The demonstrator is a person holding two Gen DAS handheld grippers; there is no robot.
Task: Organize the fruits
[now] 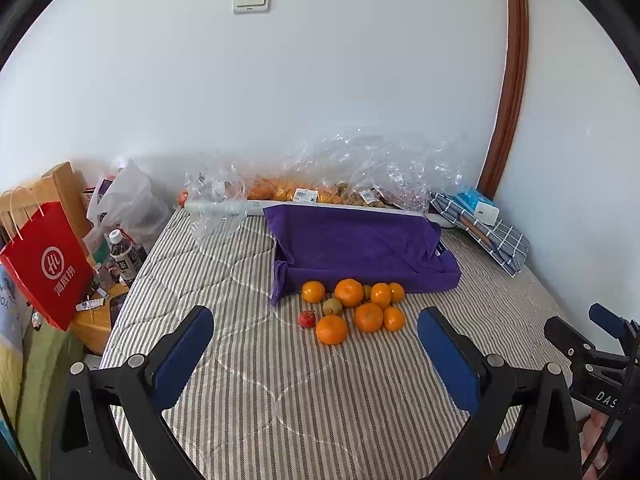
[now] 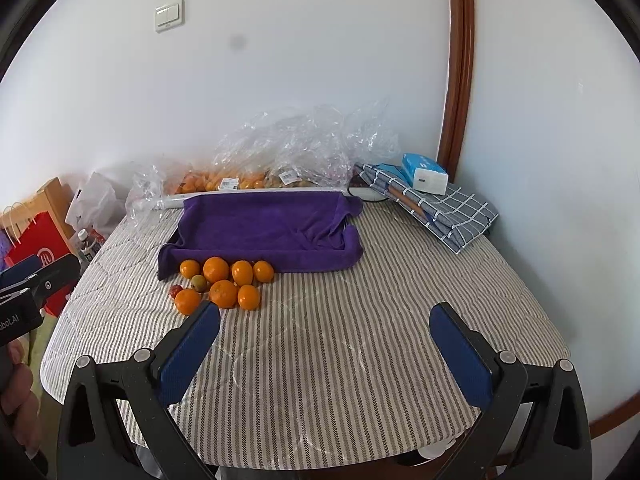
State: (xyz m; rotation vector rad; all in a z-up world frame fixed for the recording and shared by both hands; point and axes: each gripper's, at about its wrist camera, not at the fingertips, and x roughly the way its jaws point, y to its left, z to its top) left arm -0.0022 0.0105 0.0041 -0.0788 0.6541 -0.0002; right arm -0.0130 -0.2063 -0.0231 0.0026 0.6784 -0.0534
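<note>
At far left a red paper bag stands off the edge of the striped table. The left gripper hovers near, jaws spread wide and empty. Beyond it a cluster of oranges, with a small red fruit and a greenish one, lies against the near side of a purple towel-lined tray. Rightmost, the right gripper is equally wide open, holding nothing.

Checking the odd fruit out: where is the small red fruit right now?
The red fruit lies on the striped cloth at the left edge of the orange pile, touching the nearest orange, just in front of the green fruit.
</note>
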